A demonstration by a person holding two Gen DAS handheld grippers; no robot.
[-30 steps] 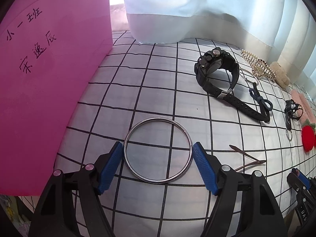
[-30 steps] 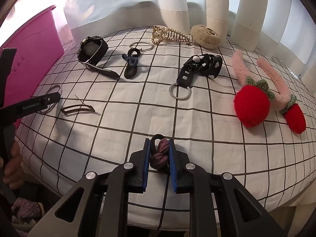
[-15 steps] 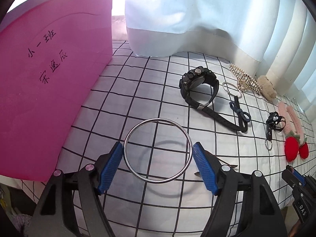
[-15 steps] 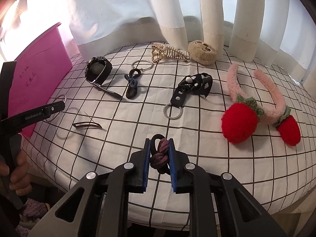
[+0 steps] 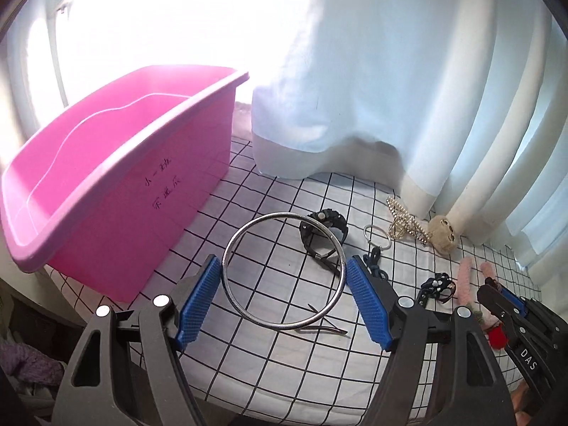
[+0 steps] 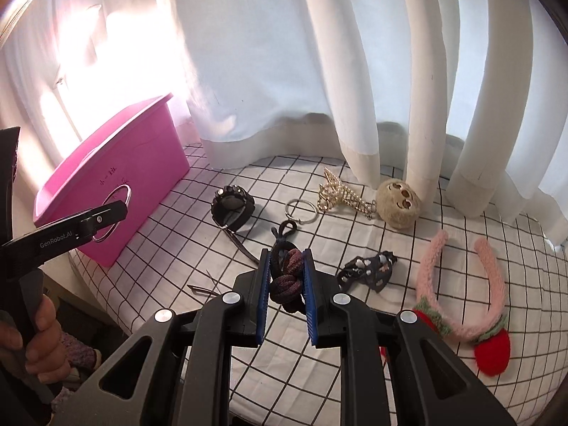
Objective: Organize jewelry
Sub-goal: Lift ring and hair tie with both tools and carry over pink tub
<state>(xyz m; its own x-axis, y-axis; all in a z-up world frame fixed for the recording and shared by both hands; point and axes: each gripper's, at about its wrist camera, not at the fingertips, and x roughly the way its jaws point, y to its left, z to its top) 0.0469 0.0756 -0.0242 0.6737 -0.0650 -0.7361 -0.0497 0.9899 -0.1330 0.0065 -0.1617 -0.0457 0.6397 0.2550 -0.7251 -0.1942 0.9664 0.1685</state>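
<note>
Left tool (image 5: 284,294) has the silver bangle (image 5: 284,271) pinched across its width between the blue pads, held up in the air above the checked desk (image 5: 269,351), just off the pink bin (image 5: 117,191). That ring looks thin, stiff and slick, so I'd say the two-point hold on opposite sides is the right one, though it could twist or pop out if the squeeze slackens. Over on the right, the right tool (image 6: 285,296) is clamped on a knotted hair tie (image 6: 285,278) (soft, squashy, light, forgiving of any grip), also lifted clear of the cloth. The bin sits at the desk's left edge and what shows of its inside looks bare, though the near part of the floor is hidden by the wall. Left lying out: the black watch (image 6: 232,207), a key ring (image 6: 301,211), the gold claw clip (image 6: 342,197) near the far edge, and the strawberry headband (image 6: 461,291) toward the right edge
</note>
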